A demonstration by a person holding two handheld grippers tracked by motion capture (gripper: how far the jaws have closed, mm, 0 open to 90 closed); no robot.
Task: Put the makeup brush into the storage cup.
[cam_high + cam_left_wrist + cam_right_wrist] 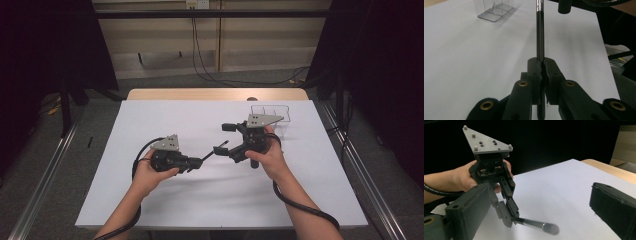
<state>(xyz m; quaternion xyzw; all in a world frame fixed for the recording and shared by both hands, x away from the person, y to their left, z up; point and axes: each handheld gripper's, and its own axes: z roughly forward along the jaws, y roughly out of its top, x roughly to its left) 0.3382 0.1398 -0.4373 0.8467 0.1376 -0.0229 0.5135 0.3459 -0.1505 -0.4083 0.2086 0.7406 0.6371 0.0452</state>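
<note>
1. High view: the left claw is clamped on one end of a thin dark pen-like rod, which is held off the white counter and angles up toward the right claw. The right claw stands wide open, its jaws to either side of the rod's free end without pressing on it. At the counter's far right, behind the right hand, stands a clear container; I cannot tell from here what, if anything, is in it.

2. Left gripper view: the left claw is closed tight on the rod, which runs straight away from the camera, dark along the shaft with a shiny metal band farther up. It looks stiff, light and smooth, so likely to slip or pivot if pinched at one narrow spot; a hold well up the shaft, square across it, seems safest. The clear container shows upright inner walls and no visible contents.

3. Right gripper view: the right claw gapes, nothing gripped. The left claw opposite holds the rod, whose blurred rounded tip points toward the camera.
</note>
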